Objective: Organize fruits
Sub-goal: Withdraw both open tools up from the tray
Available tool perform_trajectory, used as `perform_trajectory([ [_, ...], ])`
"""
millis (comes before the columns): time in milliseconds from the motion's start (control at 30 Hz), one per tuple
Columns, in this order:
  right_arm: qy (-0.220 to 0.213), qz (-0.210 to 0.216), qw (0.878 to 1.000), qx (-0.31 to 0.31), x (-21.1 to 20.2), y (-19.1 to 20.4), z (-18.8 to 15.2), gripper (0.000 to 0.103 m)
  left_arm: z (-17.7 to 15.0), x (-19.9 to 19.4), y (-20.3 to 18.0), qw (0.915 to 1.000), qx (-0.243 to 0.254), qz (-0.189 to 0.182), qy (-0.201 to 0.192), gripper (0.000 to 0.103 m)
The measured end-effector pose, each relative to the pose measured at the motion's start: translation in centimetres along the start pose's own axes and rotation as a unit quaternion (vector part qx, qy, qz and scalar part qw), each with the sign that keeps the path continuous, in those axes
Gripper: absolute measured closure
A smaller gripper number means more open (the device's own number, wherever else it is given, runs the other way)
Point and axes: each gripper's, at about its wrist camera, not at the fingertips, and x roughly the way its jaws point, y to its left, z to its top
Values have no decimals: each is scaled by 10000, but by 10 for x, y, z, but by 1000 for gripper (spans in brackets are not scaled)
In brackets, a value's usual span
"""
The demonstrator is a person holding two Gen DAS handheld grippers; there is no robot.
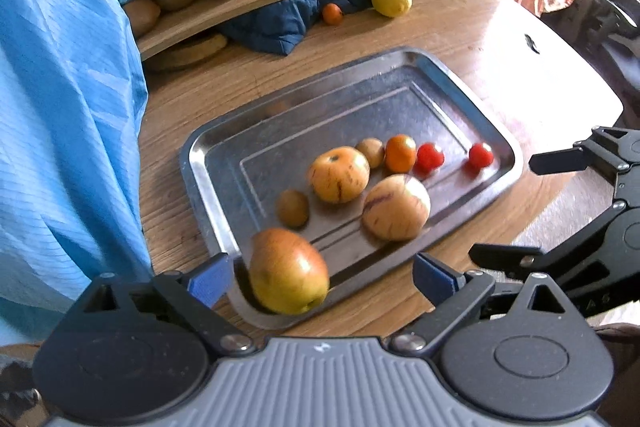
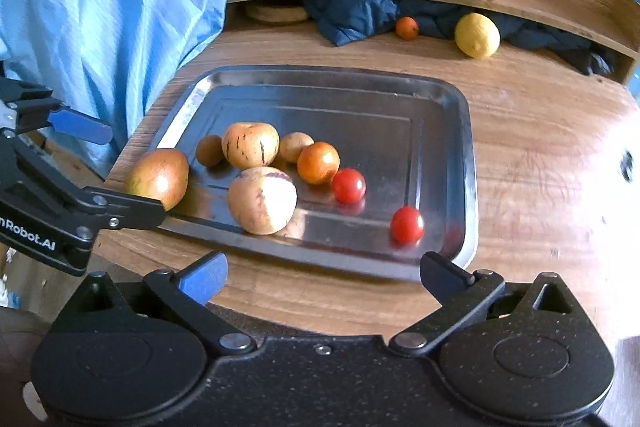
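with both the left gripper (image 1: pixel 320 277) and right gripper (image 2: pixel 324 277) spread wide and empty, the smooth, firm, roll-prone apple (image 1: pixel 288 271) on the tray's (image 1: pixel 400 67) corner wants gripping across its middle.

The left black two-finger gripper with blue pads (image 1: pixel 316 277) spreads wide at the lower middle of its own view. The right black two-finger gripper (image 2: pixel 322 277), fingers parted wide, sits low centre in its view.
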Motion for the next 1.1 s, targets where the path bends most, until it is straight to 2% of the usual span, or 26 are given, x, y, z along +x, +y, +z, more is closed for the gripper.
perform_trajectory([
  [267, -69, -451, 9985, 299, -1, 16, -11, 1, -14, -1, 18, 9995, 326, -37, 17, 4],
  [567, 85, -715, 9969, 317, 7, 28, -15, 1, -28, 7, 33, 9983, 494, 81, 303, 3],
  [867, 322, -793, 9959, 286, 14, 25, -15, 1, -29, 17, 42, 9976, 369, 93, 583, 3],
  [1100, 399, -610, 9972, 191, 17, 8, 1, 1, -16, 23, 42, 9967, 285, 209, 735, 3],
])
